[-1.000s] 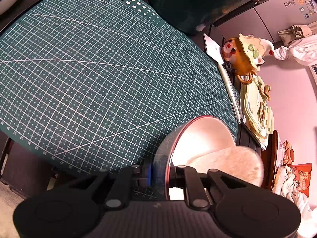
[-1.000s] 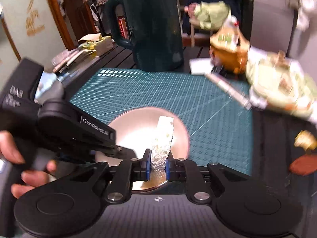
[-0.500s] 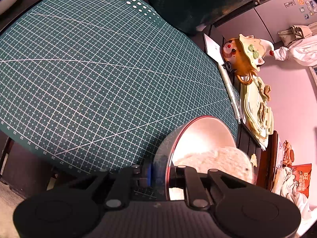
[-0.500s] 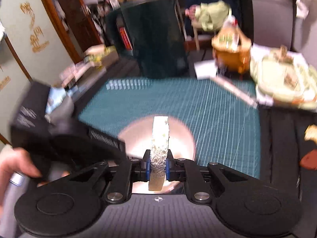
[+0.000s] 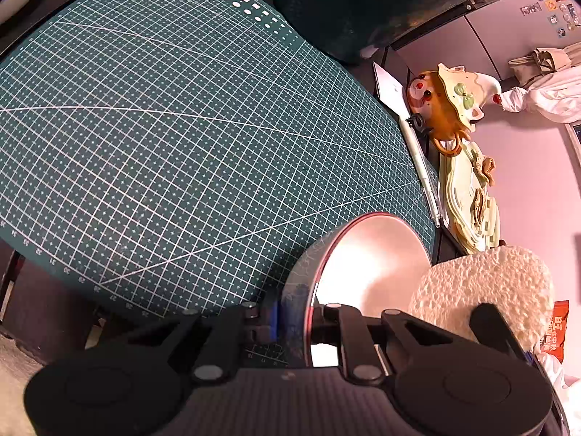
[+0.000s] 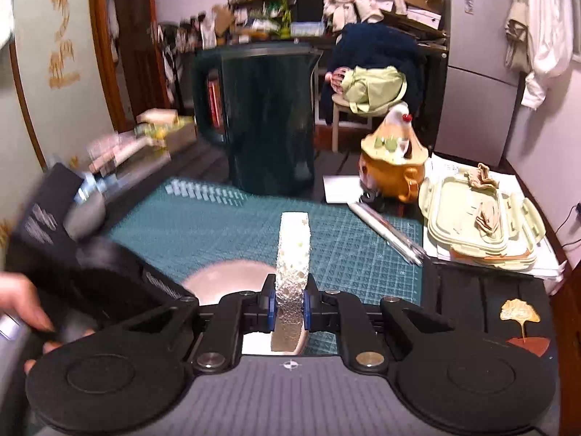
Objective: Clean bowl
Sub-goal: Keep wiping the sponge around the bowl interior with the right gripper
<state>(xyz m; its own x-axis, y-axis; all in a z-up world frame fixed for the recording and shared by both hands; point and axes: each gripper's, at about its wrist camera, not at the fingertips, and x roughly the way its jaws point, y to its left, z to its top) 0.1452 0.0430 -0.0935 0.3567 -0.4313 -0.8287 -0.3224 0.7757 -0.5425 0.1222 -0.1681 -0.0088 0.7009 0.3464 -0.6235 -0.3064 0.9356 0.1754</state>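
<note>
A: Nearest first: the right gripper (image 6: 288, 307) is clamped on the pale, rough, porous sponge (image 6: 293, 254), which stands on edge between the blue pads. A second ago that sponge was down inside the bowl; now it sits above and beside the rim.

B: And the bowl?

A: The shallow round metal bowl with a pinkish sheen (image 5: 366, 265) is pinched by its rim in the closed left gripper (image 5: 294, 323), tilted up on edge over the near part of the green gridded cutting mat (image 5: 181, 127). That grip hasn't shifted. From the left wrist, the sponge (image 5: 483, 283) has come out past the bowl's right rim, clear of the inner face.

B: So the wipe is finished?

A: One pass, I'd judge; the inside looks smooth and bare, though glare hides any residue. Either another stroke follows or the bowl goes down.

B: Beyond?

A: A dark green jug (image 6: 268, 120), an orange ceramic pot (image 6: 394, 167), pale green lidded containers (image 6: 479, 221).
</note>
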